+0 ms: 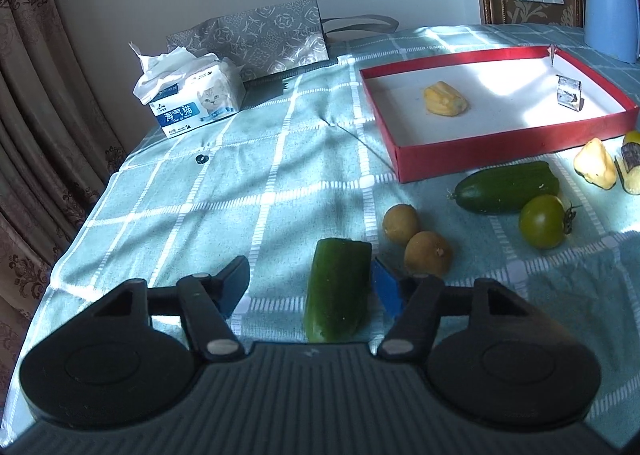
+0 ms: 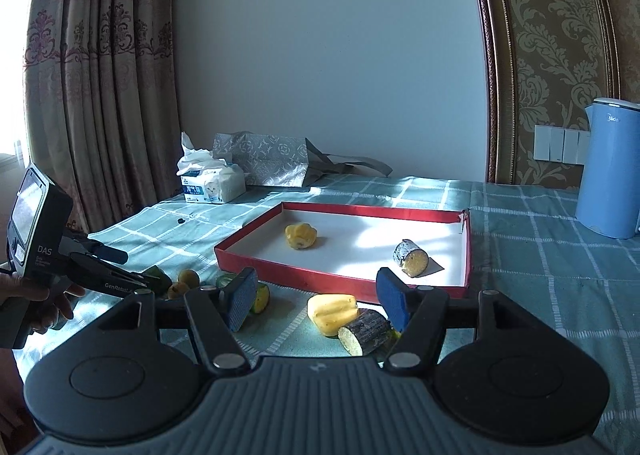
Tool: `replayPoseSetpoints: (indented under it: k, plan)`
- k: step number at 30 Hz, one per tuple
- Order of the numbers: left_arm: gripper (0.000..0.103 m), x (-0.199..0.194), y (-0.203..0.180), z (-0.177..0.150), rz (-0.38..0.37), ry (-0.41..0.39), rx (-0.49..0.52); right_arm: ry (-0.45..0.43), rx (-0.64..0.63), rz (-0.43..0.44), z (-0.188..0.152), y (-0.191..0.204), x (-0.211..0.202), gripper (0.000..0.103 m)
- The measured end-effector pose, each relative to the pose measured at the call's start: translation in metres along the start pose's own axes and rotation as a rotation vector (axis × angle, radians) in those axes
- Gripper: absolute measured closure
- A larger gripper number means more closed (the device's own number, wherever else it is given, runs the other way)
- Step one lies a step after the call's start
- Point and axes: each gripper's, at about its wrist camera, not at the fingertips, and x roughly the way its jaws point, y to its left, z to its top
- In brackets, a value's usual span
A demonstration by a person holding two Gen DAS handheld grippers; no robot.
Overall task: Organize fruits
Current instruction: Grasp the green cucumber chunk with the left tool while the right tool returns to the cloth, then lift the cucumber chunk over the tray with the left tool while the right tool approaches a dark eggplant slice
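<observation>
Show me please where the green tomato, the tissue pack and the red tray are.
green tomato point(image 1: 543, 221): left wrist view, middle of its skin.
tissue pack point(image 1: 199, 106): left wrist view, printed front face.
red tray point(image 2: 336, 280): right wrist view, near outer wall.

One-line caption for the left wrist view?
Open left tool straddles a cut cucumber piece near the red tray.

Teal tablecloth point(image 1: 224, 183) with a white grid check fills the scene. Red-walled tray point(image 1: 472, 159) with a white floor sits at 2 o'clock, holding 1 yellow piece point(image 1: 445, 98). Dark green cucumber chunk point(image 1: 339, 289) lies at 6 o'clock, with 2 olive-brown round fruits point(image 1: 414, 239) beside it. Green tomato point(image 1: 543, 221) shows at 3 o'clock. Grey gift bag point(image 1: 256, 37) carries a pale floral pattern. Light blue kettle point(image 2: 608, 171) stands at 3 o'clock, and brown curtains point(image 2: 96, 67) show maroon motifs.
</observation>
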Motion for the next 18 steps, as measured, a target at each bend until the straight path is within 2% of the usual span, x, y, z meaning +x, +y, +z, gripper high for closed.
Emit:
replayPoseSetpoints:
  k: [7,8,9,10,18]
  plan:
    - [0.049,0.015,0.003,-0.001,-0.05,0.036,-0.024,-0.002,0.001,-0.009,-0.001,-0.002,-0.004,0.038]
    - [0.057,0.015,0.004,0.0,-0.068,0.04,-0.033,-0.001,0.0,-0.01,-0.001,-0.002,-0.004,0.038]
    - [0.07,0.015,0.006,0.001,-0.099,0.047,-0.048,-0.001,-0.001,-0.011,-0.001,-0.001,-0.004,0.038]
    - [0.072,0.015,0.007,0.001,-0.112,0.052,-0.061,0.0,-0.001,-0.011,-0.002,-0.001,-0.004,0.038]
    - [0.072,0.005,-0.001,0.003,-0.074,0.031,-0.063,0.005,-0.006,-0.014,-0.003,-0.001,-0.005,0.038]
